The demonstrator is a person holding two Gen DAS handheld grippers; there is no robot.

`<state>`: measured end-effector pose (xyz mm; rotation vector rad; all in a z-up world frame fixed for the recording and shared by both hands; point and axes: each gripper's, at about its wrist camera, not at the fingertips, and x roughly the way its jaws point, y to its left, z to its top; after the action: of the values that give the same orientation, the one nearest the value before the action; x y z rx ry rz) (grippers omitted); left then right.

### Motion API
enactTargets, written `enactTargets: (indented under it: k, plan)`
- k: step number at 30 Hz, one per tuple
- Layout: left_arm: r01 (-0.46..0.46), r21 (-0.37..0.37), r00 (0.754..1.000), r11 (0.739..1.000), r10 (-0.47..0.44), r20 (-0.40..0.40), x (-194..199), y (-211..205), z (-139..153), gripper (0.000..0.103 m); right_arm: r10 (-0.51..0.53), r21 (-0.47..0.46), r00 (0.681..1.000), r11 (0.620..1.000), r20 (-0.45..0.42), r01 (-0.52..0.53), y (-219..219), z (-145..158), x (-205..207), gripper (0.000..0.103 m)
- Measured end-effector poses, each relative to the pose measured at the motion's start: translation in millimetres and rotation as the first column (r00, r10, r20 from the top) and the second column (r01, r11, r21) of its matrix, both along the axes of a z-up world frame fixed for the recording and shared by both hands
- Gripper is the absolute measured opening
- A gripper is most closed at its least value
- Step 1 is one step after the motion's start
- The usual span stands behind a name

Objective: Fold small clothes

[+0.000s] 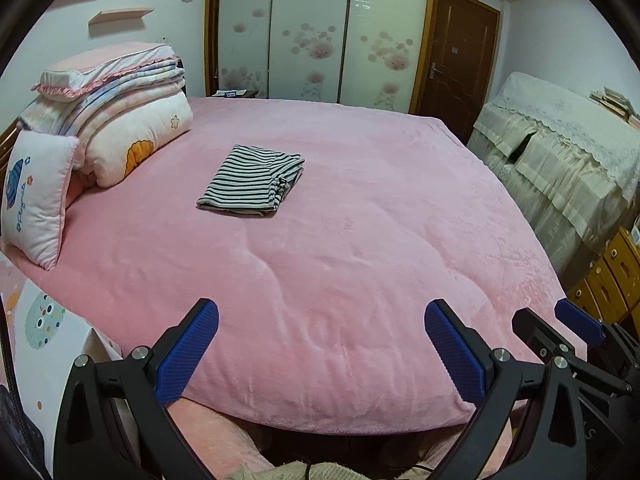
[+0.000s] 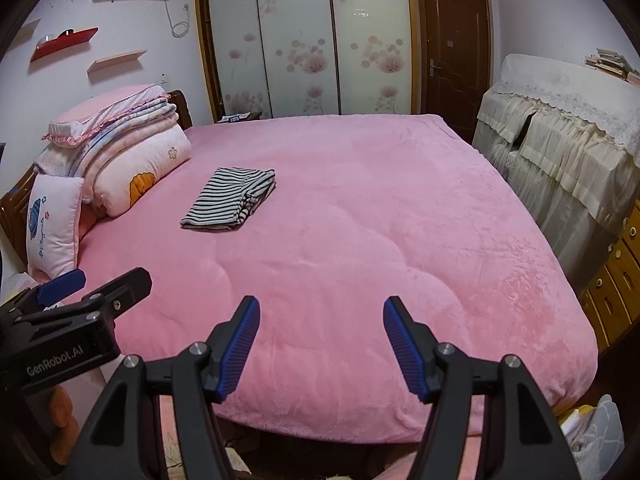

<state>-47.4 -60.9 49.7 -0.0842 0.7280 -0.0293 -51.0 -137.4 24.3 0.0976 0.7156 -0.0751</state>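
1. Both tongs hang over the near edge of a bed, side by side and pointing across it and slightly down. The left tongs [image 1: 322,344] have their jaws spread wide with nothing between them. The right tongs [image 2: 321,340] are also apart, somewhat less wide, and likewise hold nothing.
2. Each pair has black arms tipped with blue ribbed pads [image 1: 188,354]. Below them is only the pink blanket [image 1: 340,272] that covers the whole bed; neither pair touches it.
3. From the left camera, the right tongs show at the lower right edge. From the right camera, the left tongs show at the lower left, with a maker's name printed on the black body.
4. Well ahead of both tongs, and to the left of the right pair, lies a small striped garment [image 1: 250,181], black and white. It is folded into a flat, neat rectangle and lies on the blanket, well apart from either pair.
5. Farther left of the garment, at the head of the bed, is a stack of folded quilts [image 1: 132,120] with a pink frilled pillow on top. A small white cushion [image 1: 34,196] with a blue drawing leans against the stack.
6. Beyond the bed, straight ahead of the tongs, stands a wardrobe [image 1: 308,32] with pale sliding doors printed with pink flowers. To its right is a brown door [image 1: 456,60].
7. To the right of the tongs, beside the bed, is furniture draped in cream lace cloth [image 1: 560,152], with wooden drawers [image 1: 616,276] nearer.
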Motion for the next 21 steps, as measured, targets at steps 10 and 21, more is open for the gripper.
enactTargets:
  k: [10, 21]
  plan:
    - [0.022, 0.008, 0.999, 1.000, -0.022, -0.023, -0.3, -5.2, -2.6, 0.102, 0.004, 0.002, 1.000, 1.000, -0.001, -0.004, -0.2, 1.5, -2.0, 0.065]
    - [0.026, 0.010, 0.999, 1.000, -0.026, -0.030, 3.3, -3.5, -4.1, 0.102, 0.004, 0.002, 1.000, 1.000, -0.001, -0.004, 0.0, 1.3, -1.8, 0.065]
